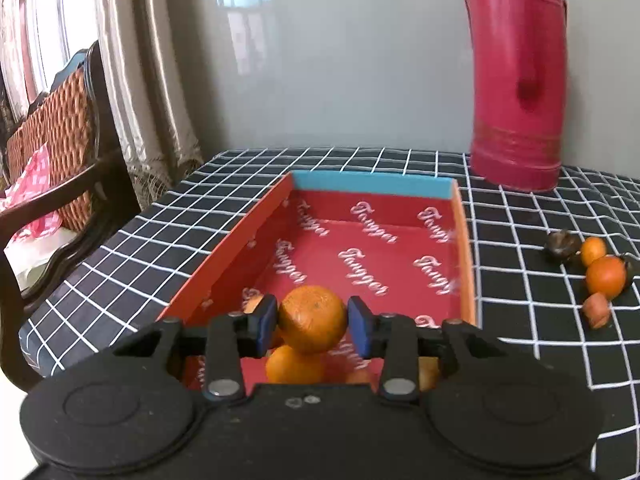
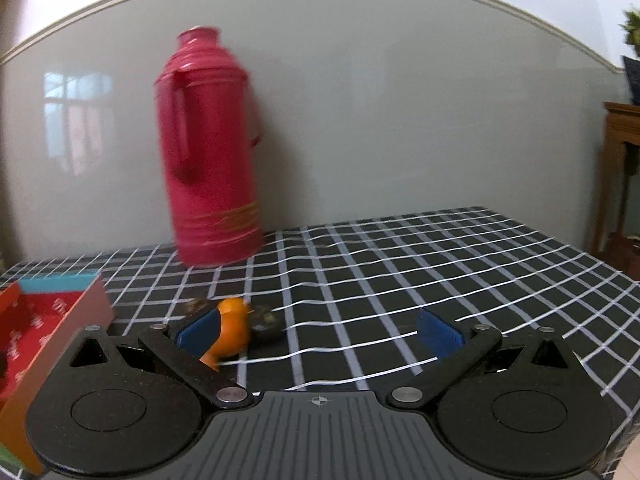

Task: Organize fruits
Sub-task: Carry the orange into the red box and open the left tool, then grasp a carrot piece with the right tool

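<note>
A red box with a blue far wall lies on the checked tablecloth. My left gripper hovers over its near end with a large orange between the blue pads. The left pad touches the orange and a thin gap shows at the right pad. More oranges lie in the box below. Loose fruit lies on the cloth to the right: an orange among smaller orange and dark pieces. My right gripper stands wide open with only cloth between its pads. An orange and a dark fruit lie just past its left finger.
A tall red thermos stands near the wall behind the box. A wicker-backed chair and a curtain are off the table's left edge. A wooden cabinet stands at the far right.
</note>
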`<state>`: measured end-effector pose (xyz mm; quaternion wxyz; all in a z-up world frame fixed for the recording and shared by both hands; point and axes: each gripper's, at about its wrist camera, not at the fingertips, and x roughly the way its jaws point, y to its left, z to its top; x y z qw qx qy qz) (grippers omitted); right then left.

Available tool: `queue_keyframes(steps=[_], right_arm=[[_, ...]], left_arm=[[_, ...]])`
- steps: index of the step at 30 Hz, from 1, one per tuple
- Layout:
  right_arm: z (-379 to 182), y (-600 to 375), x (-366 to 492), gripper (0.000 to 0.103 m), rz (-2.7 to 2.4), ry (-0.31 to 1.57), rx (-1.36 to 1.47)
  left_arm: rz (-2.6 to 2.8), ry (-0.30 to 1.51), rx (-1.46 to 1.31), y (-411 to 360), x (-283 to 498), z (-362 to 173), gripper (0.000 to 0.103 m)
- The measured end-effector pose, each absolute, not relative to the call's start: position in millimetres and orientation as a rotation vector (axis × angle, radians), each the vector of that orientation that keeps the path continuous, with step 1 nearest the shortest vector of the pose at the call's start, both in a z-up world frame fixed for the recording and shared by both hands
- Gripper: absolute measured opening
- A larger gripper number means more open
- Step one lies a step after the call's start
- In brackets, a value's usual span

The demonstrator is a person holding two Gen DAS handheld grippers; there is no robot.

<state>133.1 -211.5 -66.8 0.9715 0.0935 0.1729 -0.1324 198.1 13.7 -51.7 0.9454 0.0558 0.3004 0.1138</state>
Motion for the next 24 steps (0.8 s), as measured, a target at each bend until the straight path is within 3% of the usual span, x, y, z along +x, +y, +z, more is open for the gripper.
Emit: queue_keyframes(steps=[2, 3, 4, 5, 9, 17, 18, 20, 24], right_arm=[[-69, -203, 141, 0.103, -0.239, 0.369, 0.177], [-70, -198, 146, 0.103, -0.222, 0.382, 0.171], [-72, -195, 150, 0.103, -0.206, 0.395, 0.168], [-73, -192, 154, 0.103, -0.188, 0.407, 0.171], [-77, -183, 170, 0.103, -0.126, 0.450, 0.195], [-86, -177, 191, 0.101, -0.100, 0.493, 0.208], [-87, -176, 192, 0.096, -0.100, 0.496, 0.209], [-89, -175, 198, 0.072, -0.089, 0.522, 0.210], [-96, -173, 211, 0.072, -0.101, 0.572, 0.227]], left_arm=[[0.239, 0.604, 0.109, 19, 194, -49, 0.038], [0.242, 0.597, 0.110, 21, 192, -46, 0.047], [0.243, 0.586, 0.109, 24, 189, -44, 0.062], [0.246, 0.567, 0.107, 27, 185, -40, 0.069], [0.249, 0.493, 0.113, 38, 172, -25, 0.083], [0.322, 0.487, 0.067, 75, 177, -14, 0.090], [0.330, 0.494, 0.058, 79, 179, -15, 0.090], [0.346, 0.506, 0.041, 88, 182, -15, 0.090], [0.370, 0.513, 0.027, 102, 183, -15, 0.090]])
